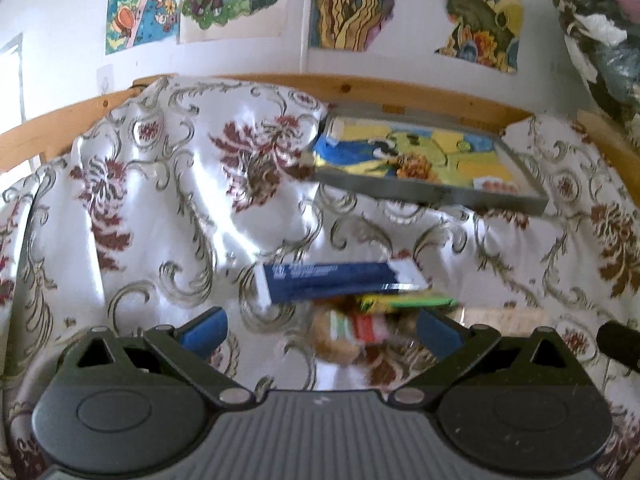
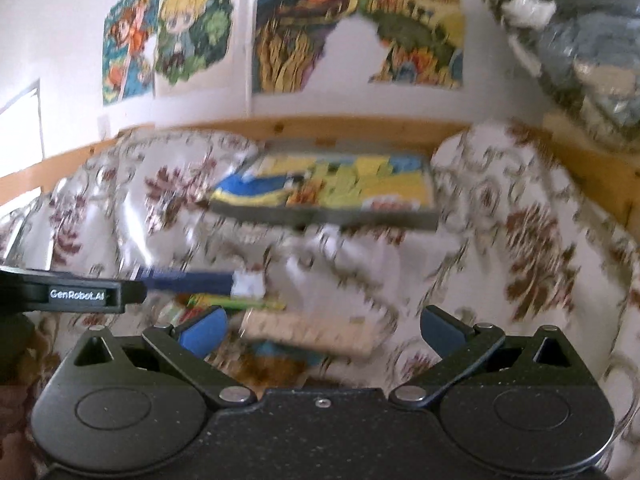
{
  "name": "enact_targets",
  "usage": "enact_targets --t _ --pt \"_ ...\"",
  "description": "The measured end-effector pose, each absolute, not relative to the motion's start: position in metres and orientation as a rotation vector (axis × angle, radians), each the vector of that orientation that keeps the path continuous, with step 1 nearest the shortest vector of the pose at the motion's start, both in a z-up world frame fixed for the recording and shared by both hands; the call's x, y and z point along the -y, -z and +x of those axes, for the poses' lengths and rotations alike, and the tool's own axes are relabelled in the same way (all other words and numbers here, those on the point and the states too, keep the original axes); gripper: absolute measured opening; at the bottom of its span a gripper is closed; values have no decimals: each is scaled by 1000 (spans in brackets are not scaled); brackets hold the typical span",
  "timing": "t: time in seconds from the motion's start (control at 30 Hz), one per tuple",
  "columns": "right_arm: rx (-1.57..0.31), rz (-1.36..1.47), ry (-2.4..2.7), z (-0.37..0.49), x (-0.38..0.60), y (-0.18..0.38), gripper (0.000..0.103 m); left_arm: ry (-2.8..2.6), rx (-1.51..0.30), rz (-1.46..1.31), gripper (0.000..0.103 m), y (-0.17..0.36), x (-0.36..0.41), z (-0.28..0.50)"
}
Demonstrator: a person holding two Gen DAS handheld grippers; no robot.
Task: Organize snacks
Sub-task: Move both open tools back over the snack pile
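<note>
A small heap of snacks lies on a floral cloth. A dark blue bar [image 1: 332, 282] rests on top, over a green packet [image 1: 404, 302] and a blurred orange-and-red pack [image 1: 348, 334]. My left gripper [image 1: 322, 334] stands open, its blue pads on either side of the orange-and-red pack. In the right wrist view the same blue bar [image 2: 192, 280] and green packet [image 2: 236, 302] lie left of centre, and a pale beige wafer pack [image 2: 308, 334] sits between the pads of my open right gripper [image 2: 320, 332]. The left gripper's black body [image 2: 72, 294] enters from the left.
A grey-framed tray with a colourful picture [image 1: 424, 160] [image 2: 328, 188] sits farther back on the cloth. A wooden rail [image 1: 360, 86] runs behind it, under a white wall with posters [image 1: 416, 4]. Bundled bags [image 1: 600, 28] hang at the upper right.
</note>
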State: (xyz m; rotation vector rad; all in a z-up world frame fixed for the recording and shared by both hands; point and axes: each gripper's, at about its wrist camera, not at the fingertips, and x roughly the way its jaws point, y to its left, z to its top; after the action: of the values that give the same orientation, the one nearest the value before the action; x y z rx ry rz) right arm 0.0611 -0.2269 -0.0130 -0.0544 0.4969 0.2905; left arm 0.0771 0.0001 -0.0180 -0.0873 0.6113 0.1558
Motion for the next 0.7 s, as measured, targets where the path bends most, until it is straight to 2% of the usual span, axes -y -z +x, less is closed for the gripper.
enact_targets --t 0.7 --pt "-759 -90 -348 91 204 45 102 -164 -749 -47 103 50 -9 79"
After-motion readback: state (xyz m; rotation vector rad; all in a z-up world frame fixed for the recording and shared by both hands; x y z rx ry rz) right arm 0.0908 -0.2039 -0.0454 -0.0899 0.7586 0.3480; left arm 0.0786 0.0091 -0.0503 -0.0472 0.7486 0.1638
